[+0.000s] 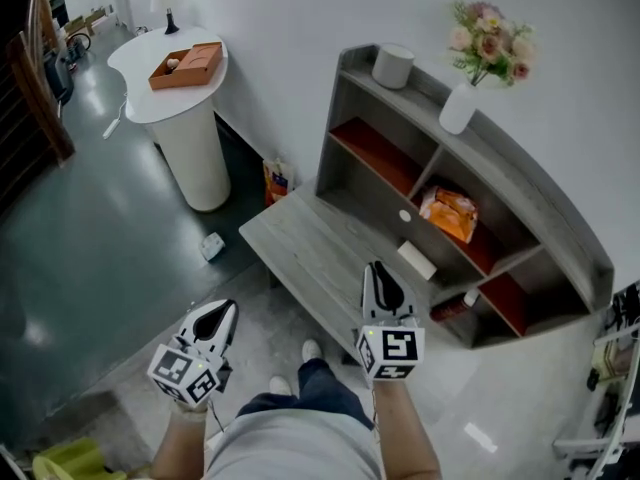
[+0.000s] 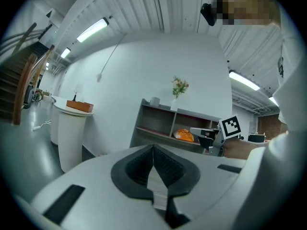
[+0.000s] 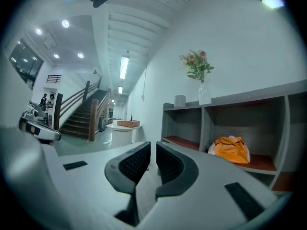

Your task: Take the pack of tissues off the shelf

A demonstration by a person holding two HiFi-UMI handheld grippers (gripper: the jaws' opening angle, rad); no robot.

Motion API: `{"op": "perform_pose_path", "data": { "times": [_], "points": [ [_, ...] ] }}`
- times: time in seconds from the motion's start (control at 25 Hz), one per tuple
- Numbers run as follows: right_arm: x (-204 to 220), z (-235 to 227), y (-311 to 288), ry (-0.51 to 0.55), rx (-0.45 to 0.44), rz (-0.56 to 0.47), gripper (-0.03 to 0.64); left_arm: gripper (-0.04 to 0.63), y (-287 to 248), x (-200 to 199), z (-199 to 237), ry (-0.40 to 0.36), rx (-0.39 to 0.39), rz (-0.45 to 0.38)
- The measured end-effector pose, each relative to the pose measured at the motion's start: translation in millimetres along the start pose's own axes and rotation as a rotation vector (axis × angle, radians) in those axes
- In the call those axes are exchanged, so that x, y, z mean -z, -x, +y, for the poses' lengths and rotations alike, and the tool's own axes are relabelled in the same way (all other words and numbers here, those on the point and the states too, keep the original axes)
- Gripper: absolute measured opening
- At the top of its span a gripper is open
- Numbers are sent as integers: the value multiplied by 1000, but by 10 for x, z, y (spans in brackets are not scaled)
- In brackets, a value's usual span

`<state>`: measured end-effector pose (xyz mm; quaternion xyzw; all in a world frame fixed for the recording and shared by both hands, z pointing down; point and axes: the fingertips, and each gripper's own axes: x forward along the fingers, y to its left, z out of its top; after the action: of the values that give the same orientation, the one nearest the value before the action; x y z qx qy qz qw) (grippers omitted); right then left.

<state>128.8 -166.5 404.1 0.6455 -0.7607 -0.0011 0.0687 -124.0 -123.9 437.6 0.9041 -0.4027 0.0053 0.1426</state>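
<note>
The orange pack of tissues [image 1: 449, 213] lies in the middle compartment of the shelf [image 1: 530, 193], on a red-brown board, well apart from both grippers. The grey counter [image 1: 300, 243] stands between the person and the shelf. A white box [image 1: 416, 260] lies at the counter's far edge, just below the pack. A vase of flowers [image 1: 462, 103] and a white cylinder [image 1: 393, 65] stand on top of the shelf. The left gripper [image 1: 222, 318] and the right gripper [image 1: 380, 280] both have their fingers clenched together on nothing.
</note>
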Motion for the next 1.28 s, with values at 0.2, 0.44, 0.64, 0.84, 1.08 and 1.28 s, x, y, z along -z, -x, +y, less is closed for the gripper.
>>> {"op": "perform_pose_path", "data": {
  "times": [0.2,0.44,0.64,0.84,1.08,1.28],
  "points": [
    [53,-549,-274,8,78,28,35,15,-372,-38,73,-11,-2,19],
    [199,-1238,-589,14,169,80,114,15,-903,-116,103,-23,12,40],
    [424,-1728,-836,11,246,131,177,15,-1330,-132,98,-34,32,63],
    [637,-2024,-1032,30,289,199,227,15,-1646,-120,80,-32,49,83],
    [850,-2183,-1190,17,312,270,235,15,-1889,-90,114,-32,60,105],
    [933,-2274,-1239,32,343,302,228,15,-1997,-42,94,-19,70,124]
  ]
}}
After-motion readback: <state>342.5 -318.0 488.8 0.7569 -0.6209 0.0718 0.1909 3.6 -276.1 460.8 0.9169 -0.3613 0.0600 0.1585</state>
